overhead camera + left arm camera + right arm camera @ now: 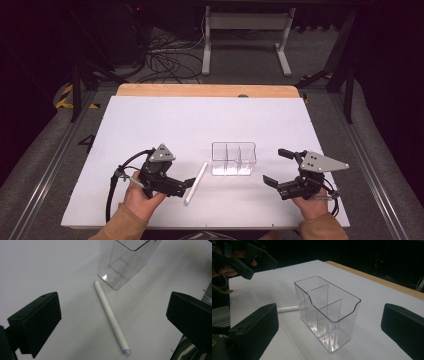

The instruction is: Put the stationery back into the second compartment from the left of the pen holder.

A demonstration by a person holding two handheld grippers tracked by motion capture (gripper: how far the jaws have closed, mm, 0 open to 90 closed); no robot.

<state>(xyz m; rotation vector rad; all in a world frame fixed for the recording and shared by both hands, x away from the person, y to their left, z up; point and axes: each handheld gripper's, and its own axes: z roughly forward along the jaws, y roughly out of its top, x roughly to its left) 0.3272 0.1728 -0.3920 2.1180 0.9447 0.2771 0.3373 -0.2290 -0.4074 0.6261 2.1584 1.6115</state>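
The white pen [111, 317] lies flat just left of the clear divided holder [328, 315], its faint print unreadable. Left gripper [113, 322] straddles it, jaws apart; right gripper [329, 327] gapes toward the holder.

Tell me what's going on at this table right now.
A person holds a gripper in each hand over a white table. The left gripper is open, its jaws on either side of a white pen lying flat, not yet gripped. The right gripper is open too, aimed at an empty clear divided organizer standing upright beside the pen.
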